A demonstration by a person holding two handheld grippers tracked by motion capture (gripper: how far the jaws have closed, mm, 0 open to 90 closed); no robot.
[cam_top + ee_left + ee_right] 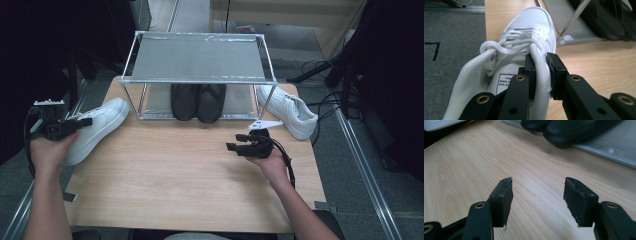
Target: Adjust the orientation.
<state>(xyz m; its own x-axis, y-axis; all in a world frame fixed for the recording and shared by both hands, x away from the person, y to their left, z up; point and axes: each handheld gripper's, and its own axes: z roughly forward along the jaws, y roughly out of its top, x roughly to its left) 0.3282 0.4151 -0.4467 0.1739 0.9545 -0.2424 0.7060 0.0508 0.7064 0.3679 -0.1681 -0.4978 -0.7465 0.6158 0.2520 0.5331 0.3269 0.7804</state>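
A white sneaker (97, 127) lies at the table's left edge, toe toward the metal shoe rack (197, 75). My left gripper (82, 122) is shut on its padded collar; in the left gripper view one jaw sits inside the white sneaker (529, 37) and the other outside, and the left gripper (541, 72) pinches the collar wall. A second white sneaker (290, 110) rests beside the rack's right leg. A pair of black shoes (198, 101) stands on the rack's lower shelf. My right gripper (239, 142) hovers open over the wood; the right gripper (537, 200) holds nothing.
The wooden table (180, 180) has bare wood in front of the rack. The rack's top shelf (197, 57) carries nothing. Black shoe toes (564, 130) lie ahead of the right jaws. Grey floor and metal rails flank the table.
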